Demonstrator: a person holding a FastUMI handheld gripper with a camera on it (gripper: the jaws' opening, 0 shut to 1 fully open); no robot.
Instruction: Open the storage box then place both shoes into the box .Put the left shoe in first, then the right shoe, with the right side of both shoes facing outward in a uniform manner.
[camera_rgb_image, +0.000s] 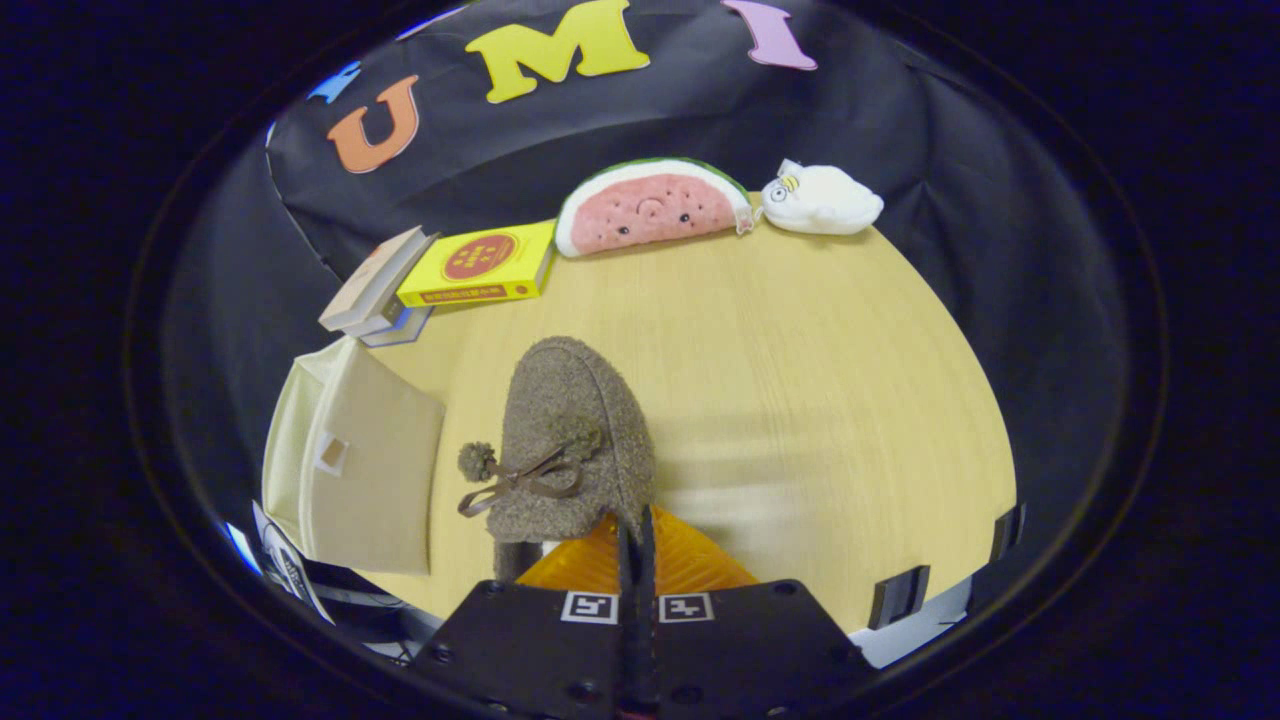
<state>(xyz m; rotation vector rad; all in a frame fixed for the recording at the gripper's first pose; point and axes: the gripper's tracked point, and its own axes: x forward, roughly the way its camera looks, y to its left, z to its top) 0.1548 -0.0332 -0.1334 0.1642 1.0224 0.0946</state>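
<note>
Gripper view: left of the fingers, the cream storage box (350, 470) is sitting on the wooden table (800, 400). The gripper (637, 540) is pointing forward, fingers clenched on the heel of the fuzzy brown shoe (570, 440), which is stretching lengthwise away, toe toward the books (440, 275).
</note>
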